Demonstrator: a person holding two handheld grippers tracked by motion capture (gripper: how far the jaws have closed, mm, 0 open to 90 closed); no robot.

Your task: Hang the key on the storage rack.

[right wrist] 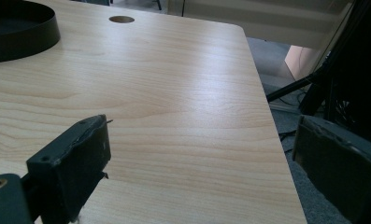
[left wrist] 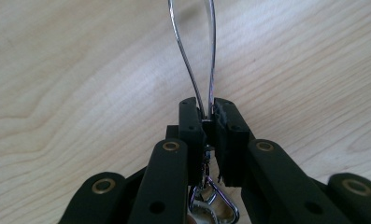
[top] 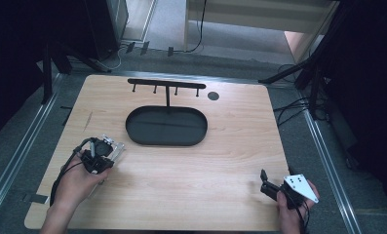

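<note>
Keyring (left wrist: 199,60) wire is the thing in hand, a thin metal loop with a snap clip (left wrist: 211,203) hanging at its near end, lying at about eight o'clock on the table (top: 181,195).

Largest first: the wooden table carries a black oval tray (top: 166,126) near its centre, toward twelve o'clock, with a black rack of pegs (top: 166,86) rising behind it. That rack is probably where the ring is meant to hang, which would explain why the loop end is left free and pointing away from the jaws.

At eight o'clock the left gripper (left wrist: 210,122) is clamped on the two wires of the loop, pads pressing them together. At four o'clock the right gripper (right wrist: 199,154) waits with its jaws wide apart and nothing between them, likely kept clear until needed.

From the high view the ring is a pale glint (top: 114,146) beside the left hand (top: 76,183); the left gripper view shows the pinch itself and the clip beneath.
</note>
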